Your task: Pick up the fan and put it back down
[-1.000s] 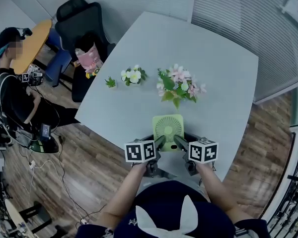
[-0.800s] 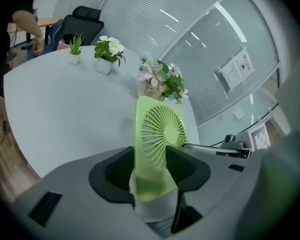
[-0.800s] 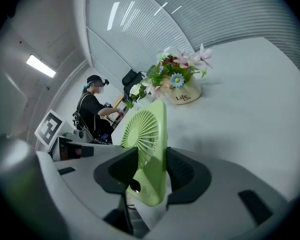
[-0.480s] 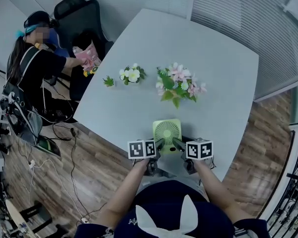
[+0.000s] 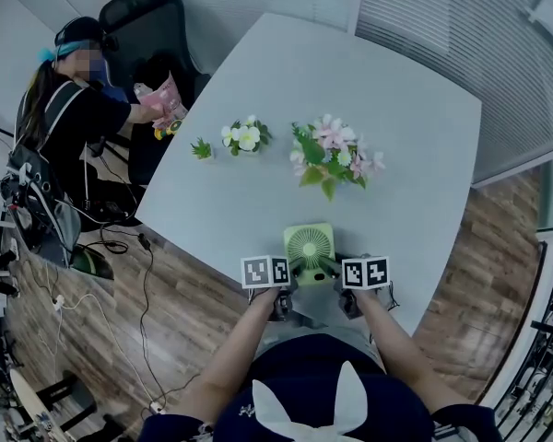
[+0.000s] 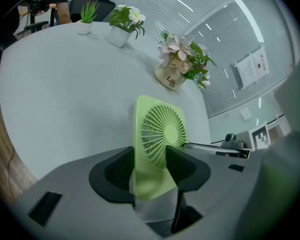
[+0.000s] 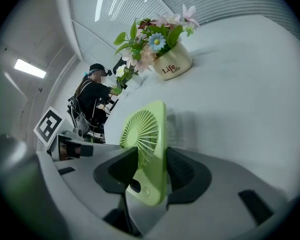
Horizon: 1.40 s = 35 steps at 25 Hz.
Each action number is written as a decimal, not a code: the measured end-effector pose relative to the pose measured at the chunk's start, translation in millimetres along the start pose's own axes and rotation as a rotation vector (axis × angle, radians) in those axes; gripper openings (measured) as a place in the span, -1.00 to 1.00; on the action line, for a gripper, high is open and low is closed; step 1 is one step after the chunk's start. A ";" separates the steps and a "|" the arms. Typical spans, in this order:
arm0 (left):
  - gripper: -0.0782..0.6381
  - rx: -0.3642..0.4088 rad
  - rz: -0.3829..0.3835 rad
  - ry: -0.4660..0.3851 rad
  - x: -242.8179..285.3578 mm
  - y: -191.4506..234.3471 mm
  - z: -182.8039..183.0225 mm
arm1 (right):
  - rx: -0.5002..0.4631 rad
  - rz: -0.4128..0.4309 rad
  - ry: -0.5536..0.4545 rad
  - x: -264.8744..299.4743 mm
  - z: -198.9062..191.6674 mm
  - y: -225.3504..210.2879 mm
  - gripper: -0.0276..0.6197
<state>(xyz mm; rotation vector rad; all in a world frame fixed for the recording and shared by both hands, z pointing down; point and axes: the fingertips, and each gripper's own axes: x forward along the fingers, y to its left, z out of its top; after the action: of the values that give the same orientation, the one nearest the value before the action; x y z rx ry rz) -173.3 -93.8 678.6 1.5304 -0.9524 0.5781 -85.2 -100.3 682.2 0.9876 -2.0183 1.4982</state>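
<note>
- Pale grey and smooth, the table takes up most of the head view. The fan is seen at its near edge, just in front of the person who works the tongs.
- A black office chair is seen beyond the far left corner, and a second person is bent toward it.
- The left gripper is closed on the fan's left edge, with one pad on the back and one on the front. The right gripper is closed in the same way on the right edge. Neither is empty.
- Whether the fan's base touches the tabletop cannot be told, since the bodies of the tongs hide it.
- The fan is judged to be light, stiff, thin moulded plastic with a slick surface. The slatted grille is likely its weak part, so the solid frame beside the grille is the better place to be gripped. The pads are seen to overlap the slats a little.
- The light green body is held nearly upright, its long axis running up and slightly away. The grille is turned back toward the holder.
- A printed flower pot with pink blooms stands well beyond the fan.
- A white-flowered pot and a small green plant are set further left.
</note>
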 end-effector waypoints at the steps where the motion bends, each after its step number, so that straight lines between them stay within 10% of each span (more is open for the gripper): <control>1: -0.19 -0.001 0.003 0.003 1.0 0.9 -1.1 | 0.002 0.000 0.004 1.1 -1.3 -1.1 -0.35; 35: -0.18 0.050 -0.039 -0.139 -35.3 -3.9 18.8 | -0.199 -0.057 -0.111 -25.1 23.8 22.4 -0.30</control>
<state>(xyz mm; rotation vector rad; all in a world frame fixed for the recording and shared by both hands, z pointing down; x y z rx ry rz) -192.2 -103.3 644.5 1.6475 -1.0172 0.4760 -84.2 -112.1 642.7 1.0562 -2.1488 1.2097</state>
